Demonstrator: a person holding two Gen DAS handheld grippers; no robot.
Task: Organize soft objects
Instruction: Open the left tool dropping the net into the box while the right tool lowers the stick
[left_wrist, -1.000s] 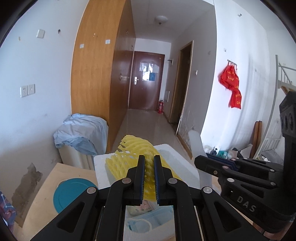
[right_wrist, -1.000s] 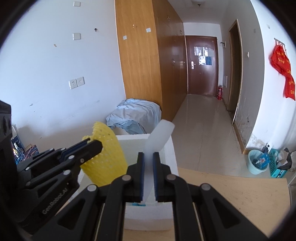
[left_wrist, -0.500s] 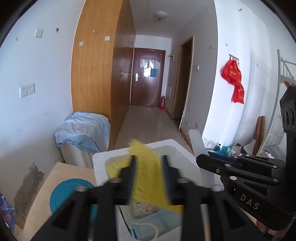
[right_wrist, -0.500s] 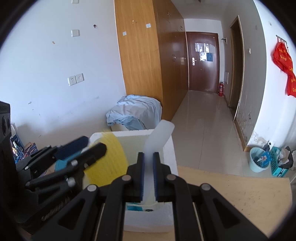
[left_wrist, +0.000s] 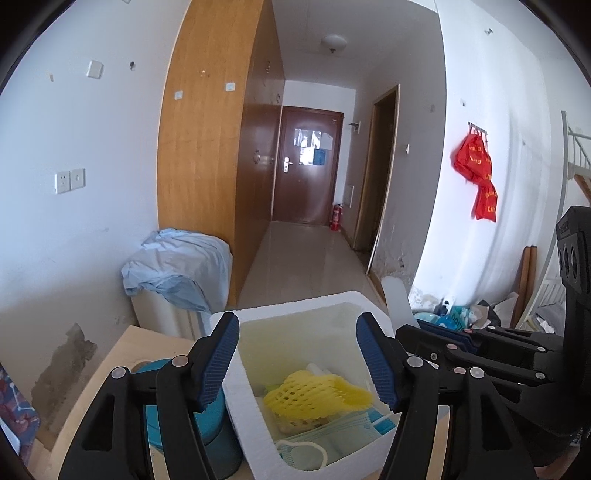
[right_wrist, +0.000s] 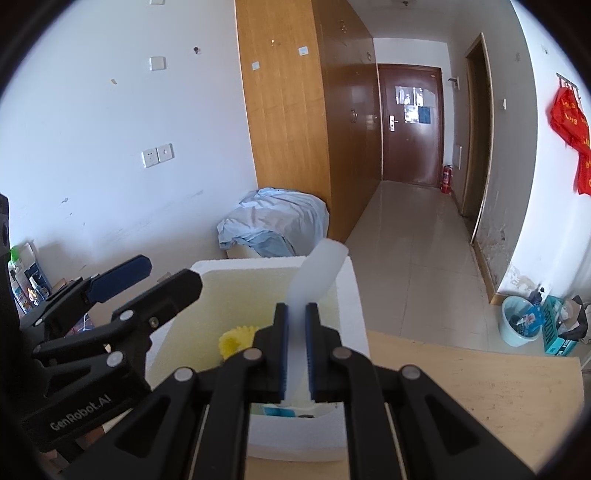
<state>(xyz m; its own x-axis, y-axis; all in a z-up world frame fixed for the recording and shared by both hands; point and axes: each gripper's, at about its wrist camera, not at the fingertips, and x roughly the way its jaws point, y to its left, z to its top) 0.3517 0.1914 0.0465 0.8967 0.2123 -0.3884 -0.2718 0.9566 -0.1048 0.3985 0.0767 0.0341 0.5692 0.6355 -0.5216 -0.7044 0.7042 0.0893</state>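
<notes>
**Yellow net dropped in the box, white strip waiting its turn**

The yellow foam net (left_wrist: 314, 391) is now lying inside the white foam box (left_wrist: 295, 314), on top of a blue face mask (left_wrist: 332, 428) and some smaller soft bits that are too hidden to be named. The left hand-held gripper (left_wrist: 303, 358) is being held just above the box, its jaws having just been opening and now standing wide apart with nothing between them: the net is released. So the drop-off step for this item is judged as done.

The right hand-held gripper (right_wrist: 295, 347) is being kept clenched on a pale, translucent white strip (right_wrist: 317, 273), which is sticking up and forward over the far rim of the box. That strip is judged to be the next item: it is needing to be brought over the open box and let go there, and the left tool is best being drawn back first, since both tools are crowding the same opening.

Around the box, a teal round lid (left_wrist: 192, 417) is sitting just beside it on the wooden desk (right_wrist: 480, 380). Beyond, a bundle of light blue cloth (left_wrist: 177, 266) is being seen draped over a white unit by the wall.
</notes>
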